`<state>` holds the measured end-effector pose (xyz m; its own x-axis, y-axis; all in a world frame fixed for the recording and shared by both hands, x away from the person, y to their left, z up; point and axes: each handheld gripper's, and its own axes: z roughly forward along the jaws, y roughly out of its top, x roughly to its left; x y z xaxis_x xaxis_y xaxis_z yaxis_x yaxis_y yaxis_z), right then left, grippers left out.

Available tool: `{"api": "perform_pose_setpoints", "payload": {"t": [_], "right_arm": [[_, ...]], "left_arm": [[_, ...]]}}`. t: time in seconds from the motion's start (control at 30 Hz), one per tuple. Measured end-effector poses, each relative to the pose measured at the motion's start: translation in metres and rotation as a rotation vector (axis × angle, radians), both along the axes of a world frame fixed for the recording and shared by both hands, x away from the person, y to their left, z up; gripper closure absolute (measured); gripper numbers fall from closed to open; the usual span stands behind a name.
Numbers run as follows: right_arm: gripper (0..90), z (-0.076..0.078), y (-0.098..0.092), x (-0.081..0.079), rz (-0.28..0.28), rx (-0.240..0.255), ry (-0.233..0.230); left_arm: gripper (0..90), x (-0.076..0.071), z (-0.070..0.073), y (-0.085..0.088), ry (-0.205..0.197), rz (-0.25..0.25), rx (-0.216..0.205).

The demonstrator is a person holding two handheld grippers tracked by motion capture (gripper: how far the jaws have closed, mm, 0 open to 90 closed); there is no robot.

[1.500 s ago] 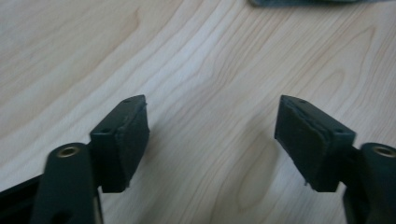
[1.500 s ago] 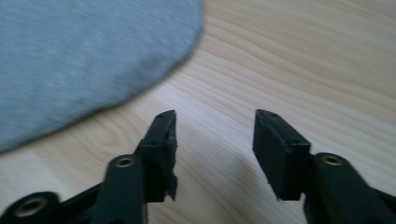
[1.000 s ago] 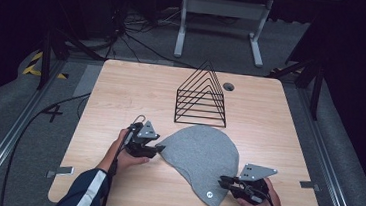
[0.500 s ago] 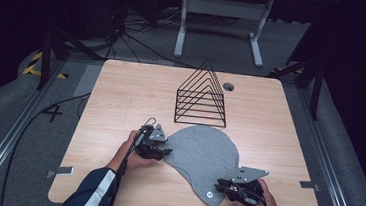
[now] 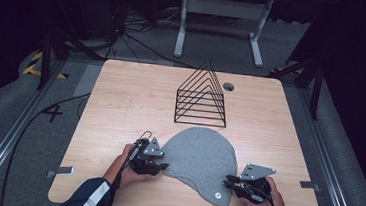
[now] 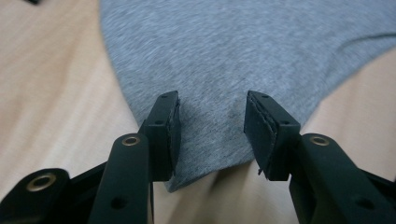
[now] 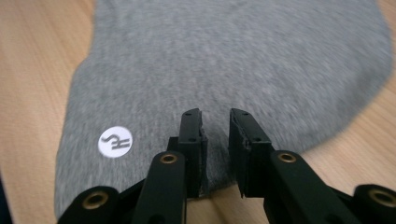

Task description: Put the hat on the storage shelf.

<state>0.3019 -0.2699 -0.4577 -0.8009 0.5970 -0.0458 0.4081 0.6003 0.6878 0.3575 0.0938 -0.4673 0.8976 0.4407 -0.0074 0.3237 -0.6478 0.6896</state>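
**Grey cap: both grips unsettled at the near edge**

Grey cap (image 5: 198, 159) is seen lying flat on the wooden surface (image 5: 121, 97), close to its near edge and just in front of the black wire rack (image 5: 202, 97), which stands apart from it toward the middle.

At the cap's left tip, the left tool (image 5: 158, 165) is set with its jaws fairly wide; in the left gripper view the fabric (image 6: 243, 56) lies between the pads (image 6: 173, 126) but is not pressed. The jaws have just been closing on it. If only the thin tip is caught, the knit could be pulled out of the grip once lifted, or a single layer could be taken and the cap left to sag open.

At the near right, the right tool (image 5: 228, 181) is held narrow over the hem, beside the round white label (image 7: 115, 141). Its jaws have just been opening, with cloth (image 7: 233, 51) in the slim gap between them. Should the hold be lost here while the left side is raised, the cap would be dragged unevenly across the surface and possibly bunched, or swept toward the rack.
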Motion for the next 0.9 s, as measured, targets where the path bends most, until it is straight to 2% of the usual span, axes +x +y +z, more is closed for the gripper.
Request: {"api": "perform_pose_setpoints", "payload": {"t": [0.1, 0.17, 0.23, 0.27, 0.3, 0.43, 0.5, 0.53, 0.63, 0.67, 0.7, 0.73, 0.77, 0.8, 0.87, 0.9], "right_arm": [[74.4, 0.000, -0.002, 0.003, -0.017, 0.001, 0.003], [73.6, 0.000, -0.004, 0.006, -0.034, -0.002, 0.003], [73.4, 0.001, -0.005, 0.010, -0.050, -0.004, 0.007], [73.5, 0.001, -0.006, 0.012, -0.051, -0.009, 0.003], [73.4, 0.002, -0.006, 0.013, -0.059, -0.011, 0.005], [69.2, 0.003, -0.008, 0.019, -0.066, -0.010, 0.010], [66.5, 0.008, -0.009, 0.022, -0.082, -0.016, 0.000], [65.4, 0.010, -0.010, 0.023, -0.090, -0.011, -0.007], [57.3, 0.019, -0.014, 0.037, -0.132, 0.026, -0.006], [53.9, 0.020, -0.014, 0.041, -0.143, 0.031, -0.002], [48.7, 0.020, -0.012, 0.048, -0.150, 0.035, 0.013], [43.9, 0.019, -0.008, 0.056, -0.164, 0.024, 0.027], [39.5, 0.017, -0.005, 0.062, -0.169, 0.016, 0.039], [39.5, 0.017, -0.005, 0.062, -0.169, 0.016, 0.039], [31.3, 0.012, 0.004, 0.073, -0.185, 0.001, 0.064], [28.8, 0.010, 0.009, 0.077, -0.201, -0.013, 0.065]], "left_arm": [[59.9, -0.017, 0.002, 0.001, 0.022, -0.025, 0.014], [60.4, -0.026, 0.002, 0.002, 0.033, -0.021, 0.015], [60.6, -0.033, 0.002, 0.003, 0.050, -0.027, 0.001], [60.6, -0.036, 0.002, 0.003, 0.049, -0.028, -0.006], [60.6, -0.039, 0.002, 0.004, 0.042, -0.045, 0.012], [60.1, -0.042, 0.005, 0.004, 0.031, -0.054, 0.030], [56.2, -0.038, 0.009, 0.005, 0.006, -0.043, 0.018], [53.8, -0.033, 0.012, 0.007, -0.007, -0.020, -0.003], [42.5, -0.015, 0.018, 0.009, -0.009, 0.058, -0.037], [38.6, -0.005, 0.018, 0.009, 0.002, 0.085, -0.051], [35.1, -0.005, 0.018, 0.009, 0.002, 0.085, -0.051], [32.2, 0.011, 0.017, 0.006, -0.009, 0.117, -0.034], [31.1, 0.019, 0.016, 0.004, -0.010, 0.124, -0.033], [29.4, 0.019, 0.016, 0.004, -0.010, 0.124, -0.033], [26.1, 0.035, 0.015, 0.000, 0.013, 0.130, -0.032], [24.6, 0.043, 0.014, -0.003, 0.037, 0.137, -0.028]]}}
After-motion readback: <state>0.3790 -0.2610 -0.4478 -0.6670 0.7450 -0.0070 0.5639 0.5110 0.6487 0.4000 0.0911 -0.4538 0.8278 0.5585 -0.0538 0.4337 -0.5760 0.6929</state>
